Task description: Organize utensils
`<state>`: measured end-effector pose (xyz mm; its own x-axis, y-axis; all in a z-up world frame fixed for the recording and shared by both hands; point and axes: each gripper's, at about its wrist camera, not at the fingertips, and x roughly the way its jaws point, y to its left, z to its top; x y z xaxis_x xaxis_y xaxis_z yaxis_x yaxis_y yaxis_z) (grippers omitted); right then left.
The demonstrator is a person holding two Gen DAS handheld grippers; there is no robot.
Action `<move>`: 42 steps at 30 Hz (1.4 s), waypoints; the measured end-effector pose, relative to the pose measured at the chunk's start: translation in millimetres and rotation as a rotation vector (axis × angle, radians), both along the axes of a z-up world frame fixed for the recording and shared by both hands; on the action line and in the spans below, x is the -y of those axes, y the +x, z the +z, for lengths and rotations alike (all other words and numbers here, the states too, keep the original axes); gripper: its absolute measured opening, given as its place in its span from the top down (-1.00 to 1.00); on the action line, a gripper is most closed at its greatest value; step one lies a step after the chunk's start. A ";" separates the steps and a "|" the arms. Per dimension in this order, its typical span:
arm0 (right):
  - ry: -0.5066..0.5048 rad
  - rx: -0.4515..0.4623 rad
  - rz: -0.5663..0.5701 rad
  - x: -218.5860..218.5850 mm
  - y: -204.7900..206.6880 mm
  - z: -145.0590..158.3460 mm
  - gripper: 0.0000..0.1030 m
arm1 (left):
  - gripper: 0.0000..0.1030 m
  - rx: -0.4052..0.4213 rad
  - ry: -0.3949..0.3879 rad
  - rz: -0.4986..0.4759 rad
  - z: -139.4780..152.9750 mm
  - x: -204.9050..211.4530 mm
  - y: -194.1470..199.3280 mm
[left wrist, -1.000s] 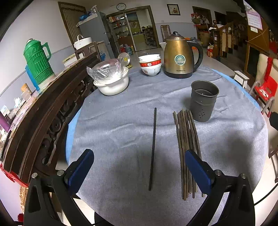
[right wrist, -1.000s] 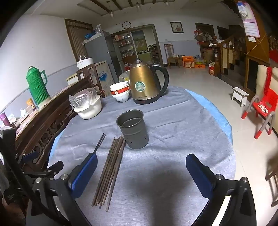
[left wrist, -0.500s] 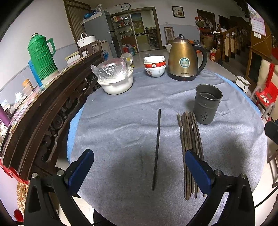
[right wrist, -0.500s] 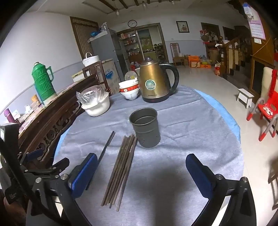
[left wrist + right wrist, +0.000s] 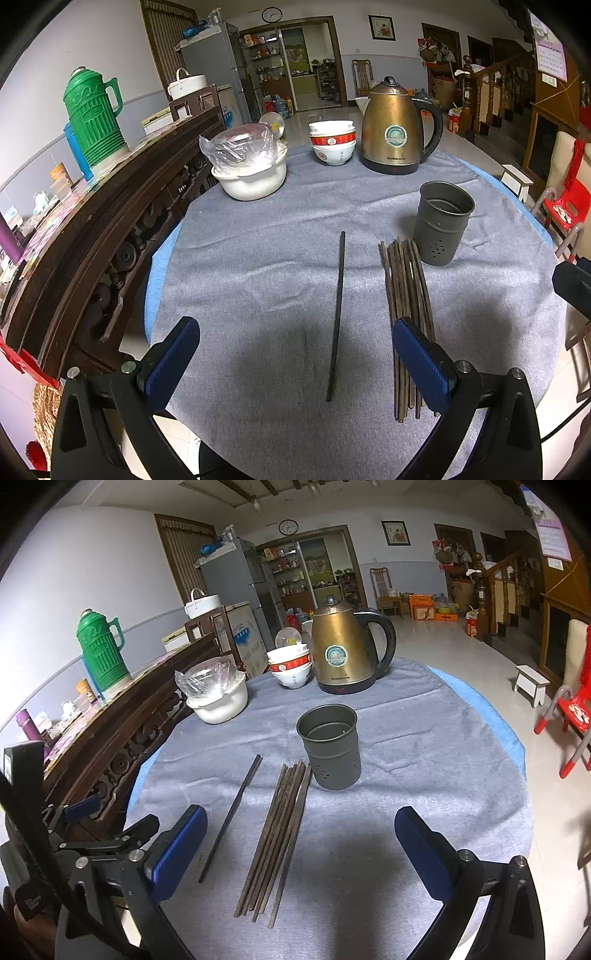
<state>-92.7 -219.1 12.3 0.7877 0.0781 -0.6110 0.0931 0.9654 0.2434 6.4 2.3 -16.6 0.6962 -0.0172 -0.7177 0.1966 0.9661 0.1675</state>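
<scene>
A: Where are the chopsticks?
B: The brown chopstick bundle (image 5: 275, 840) lies on the grey cloth (image 5: 406, 775); the holder cup (image 5: 330, 747) stands at its one o'clock, the single black chopstick (image 5: 231, 818) at nine.
A: Jaws?
B: Left gripper (image 5: 295, 360) and right gripper (image 5: 295, 849) both gape wide, empty.

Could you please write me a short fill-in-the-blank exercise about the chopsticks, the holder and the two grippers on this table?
1. The holder stands upright and holds ____ chopsticks.
2. The lone black chopstick lies to the ____ of the brown bundle in both views.
3. The jaws of the left gripper and the right gripper are both ____.

Missing words: no; left; open
</scene>
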 end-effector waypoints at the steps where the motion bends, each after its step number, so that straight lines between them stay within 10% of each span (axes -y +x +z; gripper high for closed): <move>1: 0.003 0.000 0.001 -0.1 0.3 -0.1 -0.99 | -1.00 0.000 0.000 0.001 0.0 0.1 0.1; 42: 0.082 -0.087 0.022 -4.6 41.8 -37.6 -0.88 | -1.00 -0.052 -0.006 0.014 -15.5 -4.9 20.4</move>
